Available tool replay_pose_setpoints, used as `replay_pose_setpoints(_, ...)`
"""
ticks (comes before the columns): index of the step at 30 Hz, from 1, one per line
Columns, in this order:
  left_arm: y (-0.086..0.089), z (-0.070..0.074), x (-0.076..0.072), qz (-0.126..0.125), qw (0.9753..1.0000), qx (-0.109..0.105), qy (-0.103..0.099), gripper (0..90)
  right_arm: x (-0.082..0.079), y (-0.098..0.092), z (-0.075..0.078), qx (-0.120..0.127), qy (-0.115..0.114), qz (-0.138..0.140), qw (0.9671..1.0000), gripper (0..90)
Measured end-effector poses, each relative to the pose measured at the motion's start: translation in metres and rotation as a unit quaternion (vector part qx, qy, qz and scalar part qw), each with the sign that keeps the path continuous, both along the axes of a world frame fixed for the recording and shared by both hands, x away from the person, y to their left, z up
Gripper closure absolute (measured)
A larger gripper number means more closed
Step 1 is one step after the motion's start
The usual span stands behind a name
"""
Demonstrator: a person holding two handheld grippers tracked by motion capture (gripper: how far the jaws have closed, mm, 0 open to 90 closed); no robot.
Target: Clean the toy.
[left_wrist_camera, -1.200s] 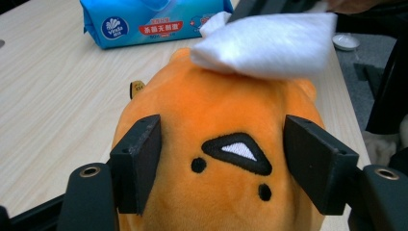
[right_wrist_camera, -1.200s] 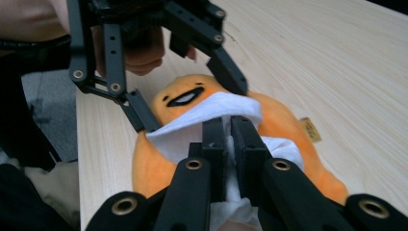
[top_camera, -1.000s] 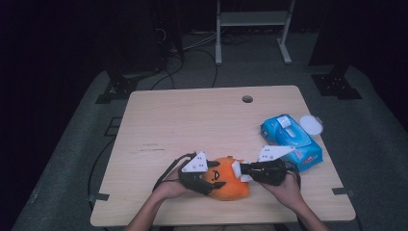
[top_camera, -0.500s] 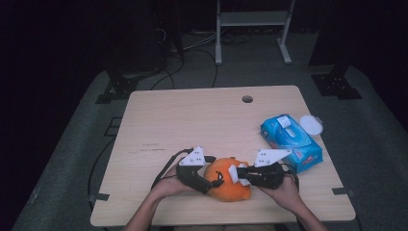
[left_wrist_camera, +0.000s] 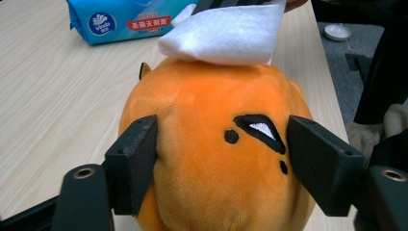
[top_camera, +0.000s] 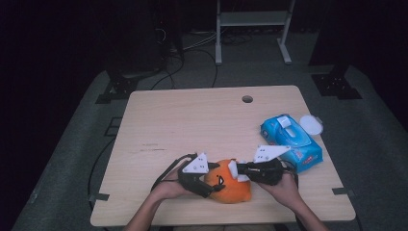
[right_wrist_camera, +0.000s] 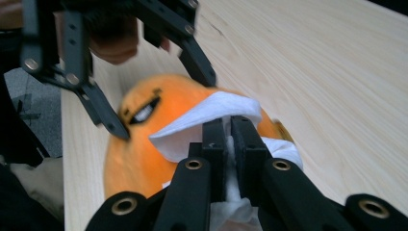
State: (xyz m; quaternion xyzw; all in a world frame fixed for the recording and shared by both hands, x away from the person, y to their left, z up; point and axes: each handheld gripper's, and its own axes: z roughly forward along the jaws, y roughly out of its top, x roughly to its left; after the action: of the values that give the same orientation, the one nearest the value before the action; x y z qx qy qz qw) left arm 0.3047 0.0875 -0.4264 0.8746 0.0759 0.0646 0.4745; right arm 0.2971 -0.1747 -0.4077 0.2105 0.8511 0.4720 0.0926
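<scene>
Your left hand comes in at the near edge of the light wooden counter, holding the left tool. Its two black jaws stand spread wide around the orange plush toy, one at each side of the toy's round body and pressing lightly into the fur; in the left gripper view the toy sits between them with its stitched black eye facing the camera.

The toy lies near the front edge of the counter, between your two hands. A folded white wipe rests against the top of it.

Your right tool meets the toy from the other side. In the right gripper view its jaws are pinched together on the wipe, which drapes over the orange fur just beyond the tips. Your right hand holds that tool close to the toy.

Farther right, a blue pack of wipes lies on the counter, with a small white round lid just beyond it.
</scene>
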Motion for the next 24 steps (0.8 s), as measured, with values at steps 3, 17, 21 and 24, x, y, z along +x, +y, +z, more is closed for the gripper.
replay_pose_setpoints(3, 0.003, 0.001, 0.004, 0.015, 0.9998, -0.007, 0.013, 21.2, -0.001, -0.007, -0.003, -0.002, 0.005, -0.004, 1.0000, 84.4)
replay_pose_setpoints(17, -0.006, 0.006, -0.001, 0.012, 0.9999, -0.002, 0.004, 20.9, -0.010, 0.018, 0.004, -0.009, -0.016, 0.030, 0.9994, 84.4)
replay_pose_setpoints(21, -0.002, 0.006, 0.005, 0.032, 0.9990, -0.004, 0.031, 14.0, -0.010, 0.013, 0.001, -0.007, -0.010, 0.030, 0.9995, 84.4)
replay_pose_setpoints(24, -0.005, 0.002, 0.004, 0.025, 0.9991, 0.001, 0.035, 18.4, -0.009, 0.010, 0.000, -0.005, -0.005, 0.030, 0.9995, 84.4)
